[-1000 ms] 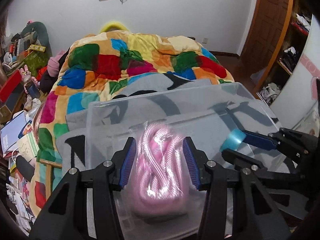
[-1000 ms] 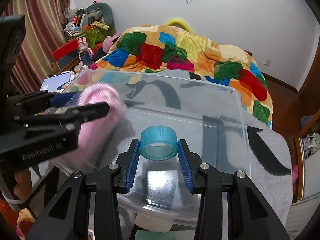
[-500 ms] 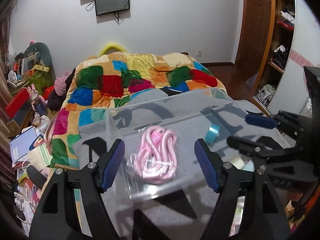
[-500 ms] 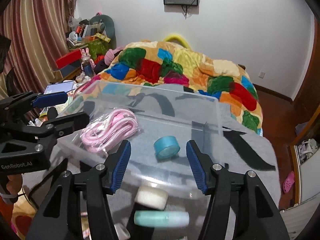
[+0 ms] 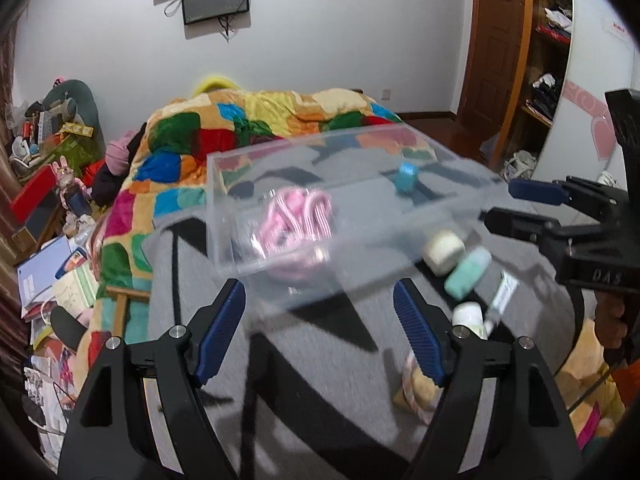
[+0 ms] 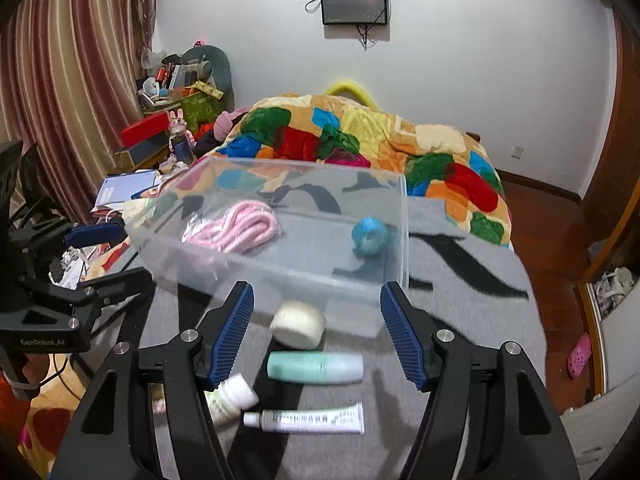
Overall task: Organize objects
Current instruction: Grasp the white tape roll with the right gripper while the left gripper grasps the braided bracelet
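A clear plastic box (image 5: 224,184) (image 6: 403,208) stands on a grey blanket. Inside it lie a bagged pink rope (image 5: 296,216) (image 6: 236,224) and a blue tape roll (image 5: 405,178) (image 6: 370,237). My left gripper (image 5: 320,336) is open and empty, pulled back in front of the box. My right gripper (image 6: 318,336) is open and empty, over loose items before the box: a white roll (image 6: 298,325) (image 5: 444,252), a teal bottle (image 6: 316,367) (image 5: 468,272), a white bottle (image 6: 234,396) and a tube (image 6: 308,420).
A bed with a colourful patchwork quilt (image 6: 360,140) lies behind the box. Cluttered shelves and books (image 6: 128,192) stand at the left. A wooden door and shoe shelves (image 5: 520,80) are at the right. A yellow plush item (image 5: 416,388) lies on the blanket.
Both grippers opened, letting go of the pink rope and the blue tape inside the box, then drew back and up from it.
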Motion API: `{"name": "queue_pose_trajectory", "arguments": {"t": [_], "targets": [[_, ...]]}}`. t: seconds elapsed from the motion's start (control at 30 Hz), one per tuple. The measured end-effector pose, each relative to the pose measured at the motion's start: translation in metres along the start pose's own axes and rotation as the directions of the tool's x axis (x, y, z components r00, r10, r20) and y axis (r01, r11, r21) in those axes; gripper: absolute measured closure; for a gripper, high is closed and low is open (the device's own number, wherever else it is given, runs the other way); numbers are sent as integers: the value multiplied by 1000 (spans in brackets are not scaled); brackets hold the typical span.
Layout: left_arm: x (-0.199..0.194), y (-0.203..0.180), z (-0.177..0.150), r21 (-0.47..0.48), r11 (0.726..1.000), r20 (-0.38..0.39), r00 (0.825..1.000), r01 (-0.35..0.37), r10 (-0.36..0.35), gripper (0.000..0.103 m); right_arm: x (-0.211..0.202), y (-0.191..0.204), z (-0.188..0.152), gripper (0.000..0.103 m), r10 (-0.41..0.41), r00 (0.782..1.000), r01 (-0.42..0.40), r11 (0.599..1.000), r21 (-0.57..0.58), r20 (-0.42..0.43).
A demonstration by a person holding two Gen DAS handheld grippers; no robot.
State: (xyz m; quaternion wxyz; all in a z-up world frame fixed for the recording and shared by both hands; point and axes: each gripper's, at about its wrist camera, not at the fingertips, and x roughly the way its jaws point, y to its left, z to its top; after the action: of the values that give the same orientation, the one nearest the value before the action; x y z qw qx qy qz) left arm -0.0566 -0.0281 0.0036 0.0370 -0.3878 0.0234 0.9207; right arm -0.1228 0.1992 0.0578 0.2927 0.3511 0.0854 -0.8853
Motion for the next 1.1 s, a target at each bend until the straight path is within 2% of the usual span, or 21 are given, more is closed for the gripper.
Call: {"name": "queue_pose_trajectory", "arguments": {"t": [0.23, 0.3, 0.37, 0.5, 0.63, 0.7, 0.77, 0.83, 0.87, 1.1], "targets": [[13, -11, -25, 23, 999, -57, 998, 39, -38, 30, 16, -2, -20, 41, 9, 998, -8, 1000, 18, -58], [18, -14, -28, 29, 998, -75, 996, 60, -57, 39, 27, -1, -23, 41, 25, 996, -23, 999, 24, -82], [23, -18, -29, 36, 995, -93, 992, 89, -85, 44, 39, 2, -24, 42, 39, 994, -36, 999, 32, -102], [27, -28, -32, 65, 989, -122, 985, 134, -126, 51, 57, 7, -24, 57, 70, 987, -65, 997, 45, -141], [36, -37, -33, 90, 982, -146, 977, 166, -152, 59, 66, 7, -25, 66, 72, 986, -62, 996, 65, -154], [40, -36, -32, 72, 976, -160, 968, 205, -192, 72, 63, 4, -26, 66, 83, 986, -72, 995, 75, -148], [41, -36, -31, 70, 971, -169, 962, 228, -214, 80, 58, 4, -27, 67, 84, 987, -74, 995, 73, -138], [41, -38, -32, 86, 974, -169, 966, 210, -194, 97, 53, 4, -28, 67, 80, 988, -72, 995, 65, -130], [42, -38, -33, 94, 977, -174, 970, 189, -171, 100, 50, 5, -28, 67, 78, 989, -70, 996, 62, -122], [26, -20, -37, 30, 987, -120, 980, 161, -156, 100, 25, 10, -28, 67, 79, 995, -77, 996, 36, -65]]}}
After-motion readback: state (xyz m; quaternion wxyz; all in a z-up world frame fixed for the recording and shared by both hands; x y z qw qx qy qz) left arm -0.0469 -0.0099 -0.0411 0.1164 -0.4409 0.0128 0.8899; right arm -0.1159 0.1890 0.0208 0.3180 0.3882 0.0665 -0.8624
